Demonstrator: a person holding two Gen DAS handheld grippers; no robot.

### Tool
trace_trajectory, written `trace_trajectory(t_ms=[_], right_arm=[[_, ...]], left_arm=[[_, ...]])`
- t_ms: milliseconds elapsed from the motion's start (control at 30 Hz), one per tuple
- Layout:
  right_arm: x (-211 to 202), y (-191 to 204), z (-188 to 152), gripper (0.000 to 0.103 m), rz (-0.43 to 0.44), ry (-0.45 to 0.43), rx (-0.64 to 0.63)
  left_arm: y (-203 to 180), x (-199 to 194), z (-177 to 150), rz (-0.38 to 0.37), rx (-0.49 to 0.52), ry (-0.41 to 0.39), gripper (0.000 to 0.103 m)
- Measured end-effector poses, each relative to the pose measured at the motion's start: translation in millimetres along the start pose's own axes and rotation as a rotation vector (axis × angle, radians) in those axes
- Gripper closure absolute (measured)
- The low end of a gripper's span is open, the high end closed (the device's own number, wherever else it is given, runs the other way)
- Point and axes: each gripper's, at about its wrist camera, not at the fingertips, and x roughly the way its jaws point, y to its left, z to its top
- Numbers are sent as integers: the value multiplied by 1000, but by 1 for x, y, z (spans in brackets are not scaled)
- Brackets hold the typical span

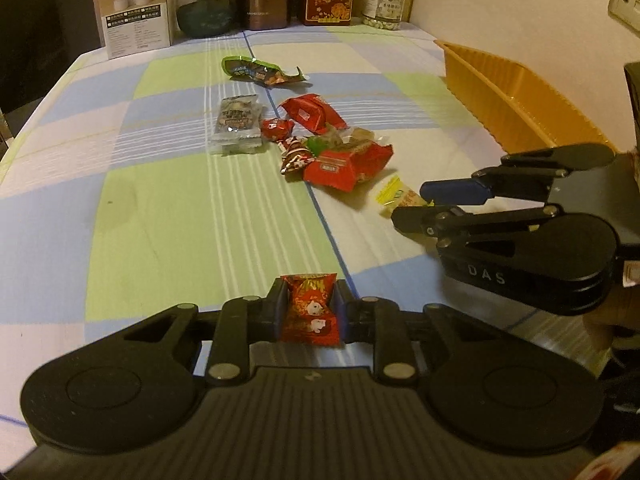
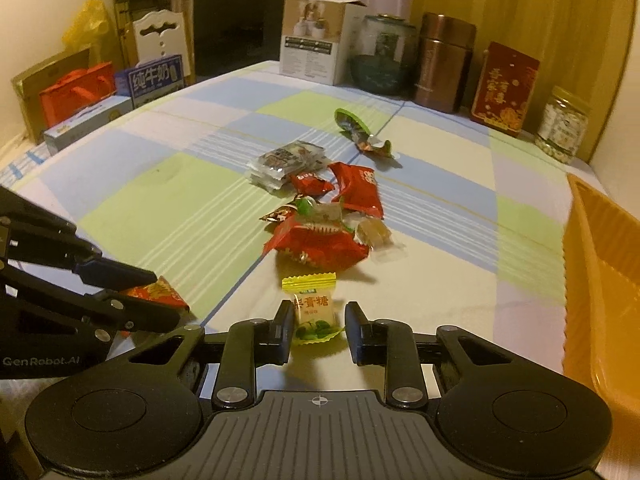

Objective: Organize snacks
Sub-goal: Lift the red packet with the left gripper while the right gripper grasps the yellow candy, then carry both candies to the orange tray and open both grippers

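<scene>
Your left tool (image 1: 308,308) clamps red candy (image 1: 310,312) between pads, ready for carry. Your right tool (image 2: 318,330) straddles yellow candy (image 2: 312,312), pads not yet pressing. Snack pile (image 2: 320,220) ahead; orange tray (image 2: 600,280) right, likely destination.

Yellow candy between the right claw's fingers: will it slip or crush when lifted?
Probably light: the yellow candy is small. Its smooth wrapper may slip. The crimped ends look floppy, so the plumper middle seems the safer pinch.
</scene>
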Motion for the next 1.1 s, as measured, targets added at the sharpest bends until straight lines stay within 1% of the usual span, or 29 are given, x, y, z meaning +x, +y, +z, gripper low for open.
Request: trace_trajectory(t_ms=[67, 200, 333, 467, 667, 767, 867, 1100], right_arm=[[-8, -1, -2, 75, -17, -12, 24], [-29, -10, -6, 75, -60, -44, 122], [-56, -21, -7, 75, -129, -89, 199], [-85, -40, 0, 75, -193, -149, 260], [-125, -88, 8, 75, -311, -210, 339], [-138, -113, 6, 75, -368, -215, 369], [-149, -138, -3, 75, -414, -208, 410], [-164, -183, -26, 75, -460, -205, 505]], left_arm=[[-5, -6, -1, -5, 4, -5, 81], [-16, -16, 3, -19, 16, -25, 81], [-30, -24, 14, -38, 31, -53, 81], [-49, -31, 32, -67, 55, -88, 81], [-93, -32, 74, -137, 102, -152, 81], [-118, -29, 92, -174, 122, -177, 81], [-144, -21, 106, -201, 155, -190, 81], [-193, 5, 126, -252, 203, -193, 81]])
